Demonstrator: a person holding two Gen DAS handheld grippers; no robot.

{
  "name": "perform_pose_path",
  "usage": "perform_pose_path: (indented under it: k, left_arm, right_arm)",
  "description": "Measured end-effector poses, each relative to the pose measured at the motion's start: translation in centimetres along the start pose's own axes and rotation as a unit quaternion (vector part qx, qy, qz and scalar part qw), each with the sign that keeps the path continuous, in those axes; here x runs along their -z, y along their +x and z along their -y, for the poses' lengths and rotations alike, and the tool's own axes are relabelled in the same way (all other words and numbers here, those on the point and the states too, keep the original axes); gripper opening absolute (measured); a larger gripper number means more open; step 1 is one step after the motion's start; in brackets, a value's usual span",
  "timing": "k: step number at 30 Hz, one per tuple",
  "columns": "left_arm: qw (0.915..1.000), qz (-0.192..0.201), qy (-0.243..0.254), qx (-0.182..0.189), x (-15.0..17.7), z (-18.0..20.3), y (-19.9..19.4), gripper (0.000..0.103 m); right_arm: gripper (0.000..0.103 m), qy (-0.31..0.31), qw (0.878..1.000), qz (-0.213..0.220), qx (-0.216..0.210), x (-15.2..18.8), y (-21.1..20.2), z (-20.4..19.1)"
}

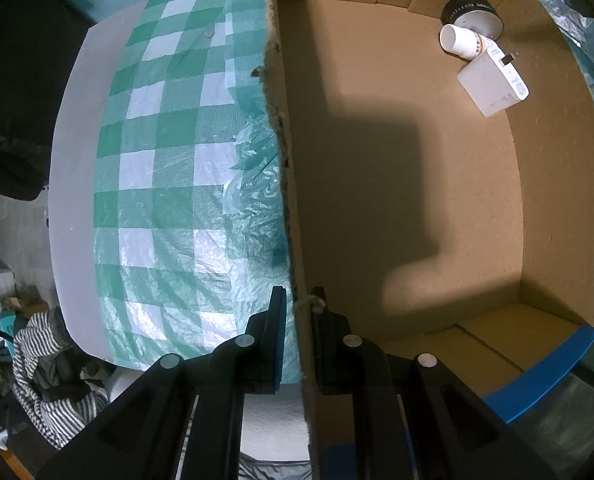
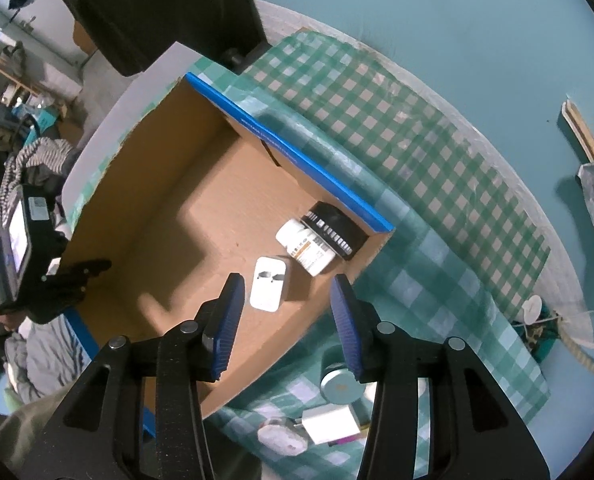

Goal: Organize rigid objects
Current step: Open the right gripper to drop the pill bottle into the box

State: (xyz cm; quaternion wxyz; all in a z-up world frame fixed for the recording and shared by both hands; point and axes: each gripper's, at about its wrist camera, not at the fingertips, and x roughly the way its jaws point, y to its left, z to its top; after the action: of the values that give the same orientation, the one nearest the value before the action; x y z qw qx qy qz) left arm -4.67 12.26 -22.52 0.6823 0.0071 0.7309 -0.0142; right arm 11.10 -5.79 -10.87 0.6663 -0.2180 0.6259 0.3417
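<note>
**Holding the box wall, three items inside**

Gripping the torn edge of the cardboard box, our left tongs are clamped on its side wall, one finger outside over the green-checked cloth and one inside the box. In the left wrist view, three things sit grouped in the far corner of the box floor: a black round lens-like object, a white pill bottle lying on its side against it, and a white charger lying flat, touching the bottle's end.

From the right wrist view we see the same group: the black round object sits against the blue-edged wall, the bottle lies just beside it, and the charger lies near the bottle with its prong face up. Our right tongs hang above the box's near corner with the jaws wide apart, holding nothing.

Outside the box, on the cloth-covered table, lie a round metal tin, a white plug adapter and a small pale object, all close together below the right tongs. Striped clothing lies heaped beyond the table's edge.
</note>
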Motion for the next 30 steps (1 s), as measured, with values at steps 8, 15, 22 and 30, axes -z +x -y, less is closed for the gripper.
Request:
perform_pose_path:
  k: [8,15,22,30]
  left_arm:
    - [1.0,0.0,-0.002,0.0,-0.1,-0.2,-0.1,0.012]
    - [1.0,-0.001,0.002,0.0,-0.2,0.2,0.0,0.012]
    - [1.0,-0.001,0.003,-0.002,-0.2,0.5,0.0,0.012]
    - [1.0,-0.001,0.003,-0.003,-0.2,0.6,0.0,0.012]
  right_arm:
    - [0.051,0.007,1.0,0.019,0.005,1.3,-2.0,0.7]
    - [0.054,0.01,0.999,0.025,0.019,2.9,-3.2,1.5]
    - [0.059,0.025,0.999,0.02,0.022,4.7,-3.3,2.7]
    - [0.068,0.041,0.998,0.0,0.037,7.0,-1.6,4.4]
